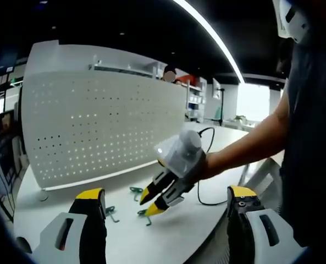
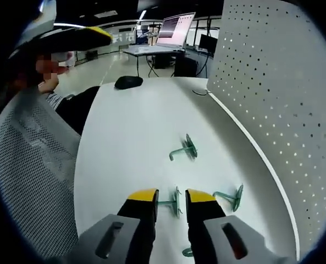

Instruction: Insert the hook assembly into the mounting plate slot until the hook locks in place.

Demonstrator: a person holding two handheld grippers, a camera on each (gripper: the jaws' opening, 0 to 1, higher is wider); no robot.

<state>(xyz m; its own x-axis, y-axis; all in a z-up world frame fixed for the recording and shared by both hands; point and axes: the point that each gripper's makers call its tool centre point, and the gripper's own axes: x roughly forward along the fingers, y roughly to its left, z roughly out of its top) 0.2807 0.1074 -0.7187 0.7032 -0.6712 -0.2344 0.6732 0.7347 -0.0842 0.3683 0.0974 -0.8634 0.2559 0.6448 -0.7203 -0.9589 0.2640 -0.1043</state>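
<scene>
A: From the left gripper view we see our left gripper (image 1: 166,204) with its yellow-tipped jaws spread wide and nothing between them, held above the white table (image 1: 168,234). Beyond it stands the white perforated mounting plate (image 1: 102,126), upright on the table.

B: And the right gripper (image 1: 153,202) comes in from the right there, gripped by a hand (image 1: 198,168), its tips down just over the table among the green hooks (image 1: 142,212).

A: In the right gripper view we see that right gripper (image 2: 171,197) with its jaws close together, only a narrow gap between them, and a green hook assembly (image 2: 172,202) sits in that gap.

B: Is it pinched? We cannot tell whether the tips touch it or only straddle it.

A: Agreed. A second hook (image 2: 230,196) lies just to the right of the jaws, a third (image 2: 185,149) farther up the table, all lying apart from the mounting plate (image 2: 278,99) along the right side.

B: At the far end of the table we see a dark computer mouse (image 2: 128,82), and a mesh chair back (image 2: 33,170) on the left
</scene>
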